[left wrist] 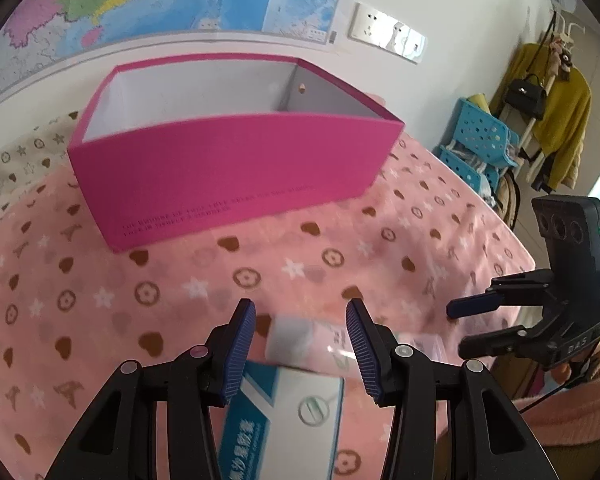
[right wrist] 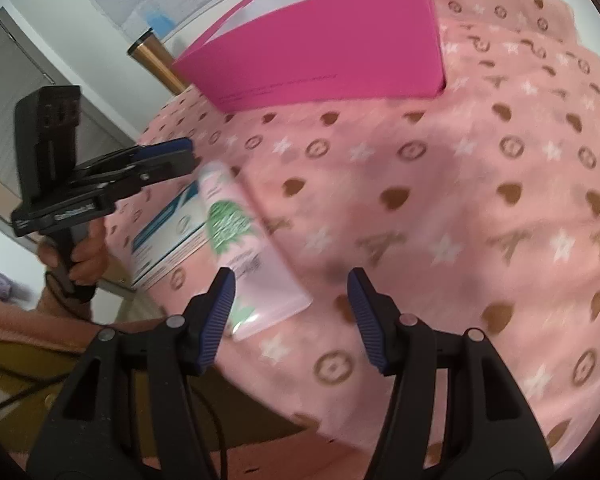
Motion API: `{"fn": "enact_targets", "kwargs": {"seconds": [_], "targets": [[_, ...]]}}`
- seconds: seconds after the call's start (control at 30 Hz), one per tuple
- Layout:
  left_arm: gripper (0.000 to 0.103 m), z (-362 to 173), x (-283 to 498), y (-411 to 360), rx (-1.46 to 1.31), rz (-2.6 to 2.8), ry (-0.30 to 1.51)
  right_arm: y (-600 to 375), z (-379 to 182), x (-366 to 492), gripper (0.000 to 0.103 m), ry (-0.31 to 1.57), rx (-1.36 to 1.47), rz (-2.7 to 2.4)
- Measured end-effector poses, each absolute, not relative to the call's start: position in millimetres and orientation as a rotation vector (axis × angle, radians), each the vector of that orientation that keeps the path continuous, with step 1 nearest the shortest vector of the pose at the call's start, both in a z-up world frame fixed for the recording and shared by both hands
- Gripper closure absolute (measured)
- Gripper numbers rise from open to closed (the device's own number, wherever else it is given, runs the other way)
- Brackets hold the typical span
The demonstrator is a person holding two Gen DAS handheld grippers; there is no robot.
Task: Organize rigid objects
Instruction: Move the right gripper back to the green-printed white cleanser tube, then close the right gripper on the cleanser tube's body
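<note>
Left claw [left wrist: 300, 344] wide above blue-white carton [left wrist: 284, 412], right claw [right wrist: 292, 316] wide beside blurred, seemingly pink tube [right wrist: 244, 248], magenta box [left wrist: 228, 160] beyond

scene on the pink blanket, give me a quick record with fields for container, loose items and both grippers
container: magenta box, open top, no contents visible
loose items: pink tube and blue-white carton, side by side on the blanket
left gripper: jaws open, above the carton
right gripper: jaws open, by the tube's flat end
</note>
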State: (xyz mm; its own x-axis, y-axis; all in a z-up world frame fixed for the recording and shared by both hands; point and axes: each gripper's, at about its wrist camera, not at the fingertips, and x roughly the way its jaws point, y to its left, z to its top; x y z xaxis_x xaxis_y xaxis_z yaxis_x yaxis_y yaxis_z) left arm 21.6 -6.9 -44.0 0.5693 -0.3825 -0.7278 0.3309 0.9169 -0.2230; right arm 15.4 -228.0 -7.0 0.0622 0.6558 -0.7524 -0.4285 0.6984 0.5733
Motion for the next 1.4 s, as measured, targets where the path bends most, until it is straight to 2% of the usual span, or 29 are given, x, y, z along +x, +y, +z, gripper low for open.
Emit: {"fn": "enact_targets", "kwargs": {"seconds": [0.4,1.4], "targets": [[0.055,-55,20,-10,-0.078,-0.458,0.902,-212,-11,-8,0.043,1.323,0.229,0.908],[0.055,-59,26,-29,-0.115,-0.426,0.931,-231,-15,47,0.043,1.178,0.262,0.694]]}}
